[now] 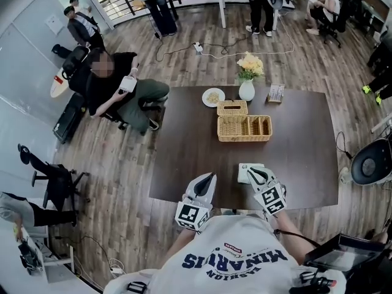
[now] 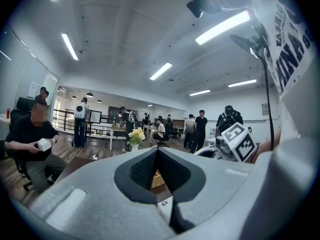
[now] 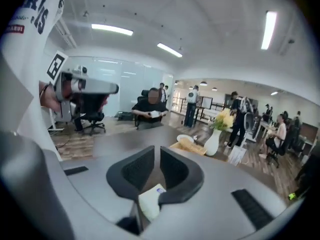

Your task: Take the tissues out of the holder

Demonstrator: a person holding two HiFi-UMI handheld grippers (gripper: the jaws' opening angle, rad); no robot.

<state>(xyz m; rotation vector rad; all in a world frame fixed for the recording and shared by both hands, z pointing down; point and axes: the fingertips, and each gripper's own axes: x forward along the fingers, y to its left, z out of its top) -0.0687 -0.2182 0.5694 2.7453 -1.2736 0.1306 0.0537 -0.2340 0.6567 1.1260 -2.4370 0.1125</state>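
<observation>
The wicker holder (image 1: pixel 244 139) stands mid-table, and I see no tissues in its compartments. A pale tissue pack (image 1: pixel 244 171) lies flat near the table's front edge, partly under my right gripper (image 1: pixel 257 175). In the right gripper view, my right gripper (image 3: pixel 157 153) has its pads a narrow slit apart, with bare table showing through the slit. A pale piece (image 3: pixel 149 203) sits low at the base of the jaws; I cannot tell what it is. My left gripper (image 1: pixel 207 182) hovers at the front edge. In its own view my left gripper (image 2: pixel 156 152) is shut, its tips touching, with the holder (image 2: pixel 156 180) glimpsed beyond.
Behind the holder are a small wicker box (image 1: pixel 232 108), a plate (image 1: pixel 213 97), a white vase of yellow flowers (image 1: pixel 247 89) and a card stand (image 1: pixel 276 92). A seated person (image 1: pixel 113 81) is left of the dark table (image 1: pixel 184 164). Office chairs stand around it.
</observation>
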